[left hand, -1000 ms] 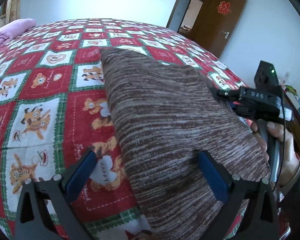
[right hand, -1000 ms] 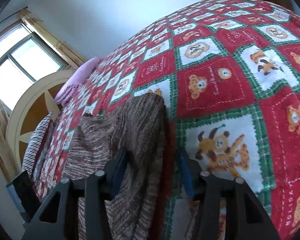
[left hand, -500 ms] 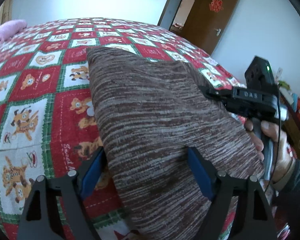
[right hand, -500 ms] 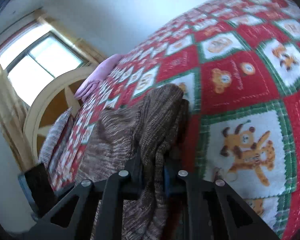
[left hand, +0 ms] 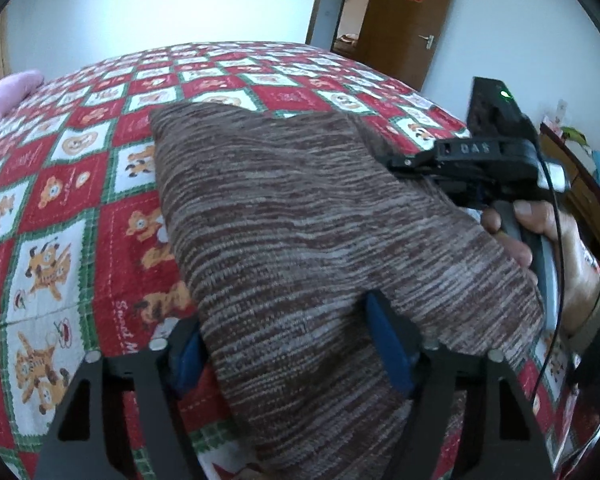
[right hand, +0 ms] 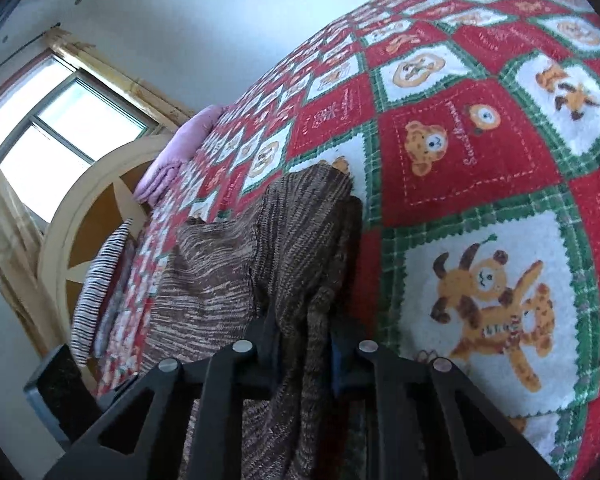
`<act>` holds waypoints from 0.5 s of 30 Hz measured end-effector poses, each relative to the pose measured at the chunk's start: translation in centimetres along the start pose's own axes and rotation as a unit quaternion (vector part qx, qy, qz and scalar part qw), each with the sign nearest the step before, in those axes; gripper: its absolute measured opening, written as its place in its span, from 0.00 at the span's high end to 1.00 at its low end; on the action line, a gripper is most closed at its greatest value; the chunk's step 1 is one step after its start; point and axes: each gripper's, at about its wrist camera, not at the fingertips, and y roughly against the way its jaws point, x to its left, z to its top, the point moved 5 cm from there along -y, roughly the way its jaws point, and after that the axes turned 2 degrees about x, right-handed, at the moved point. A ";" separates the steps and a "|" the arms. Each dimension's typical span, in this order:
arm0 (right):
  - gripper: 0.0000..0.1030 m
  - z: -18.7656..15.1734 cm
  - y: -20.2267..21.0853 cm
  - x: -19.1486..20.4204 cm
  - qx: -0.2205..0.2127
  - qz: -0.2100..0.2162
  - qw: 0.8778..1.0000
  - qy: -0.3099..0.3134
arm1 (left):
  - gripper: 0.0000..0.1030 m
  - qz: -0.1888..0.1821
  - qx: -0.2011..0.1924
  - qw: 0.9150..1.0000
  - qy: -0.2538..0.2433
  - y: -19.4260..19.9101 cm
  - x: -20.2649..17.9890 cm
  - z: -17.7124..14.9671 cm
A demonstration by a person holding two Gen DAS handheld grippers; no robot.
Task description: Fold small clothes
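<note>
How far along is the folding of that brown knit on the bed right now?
Early stage. Done: the brown knit lies spread on the teddy-bear quilt. In hand: the right gripper is shut on a bunched edge of it; the left gripper is closing, with the near edge between its fingers. Left: lifting that edge over and making the folds; no finished fold shows.

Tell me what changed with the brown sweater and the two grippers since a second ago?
The right gripper closed and pinched the brown sweater at its edge. The left gripper slid onto the near edge, and its jaws are closing with the sweater between them. The sweater still lies on the teddy-bear quilt.
</note>
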 end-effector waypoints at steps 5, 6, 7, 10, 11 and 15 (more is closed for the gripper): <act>0.83 -0.4 0.4 1.0 -0.010 0.010 0.999 0.031 | 0.45 0.005 -0.004 1.000 -0.007 0.4 -0.5 0.0; 0.83 -0.5 0.4 1.3 -0.014 0.005 0.999 0.042 | 0.51 0.013 -0.007 1.000 -0.015 0.6 -0.8 0.0; 0.83 -0.6 0.5 1.4 -0.018 -0.002 0.999 0.046 | 0.55 0.019 -0.007 1.000 -0.020 0.7 -1.0 0.0; 0.84 -0.7 0.8 1.5 -0.028 -0.014 0.998 0.048 | 0.67 0.045 -0.004 0.998 -0.036 1.2 -1.6 0.0; 0.84 -0.8 0.9 1.6 -0.033 -0.022 0.998 0.053 | 0.68 0.050 -0.003 0.998 -0.039 1.4 -1.6 0.0; 0.85 -1.1 2.1 2.8 -0.054 -0.041 0.996 0.064 | 0.73 0.055 0.008 0.998 -0.041 2.3 -1.5 -0.1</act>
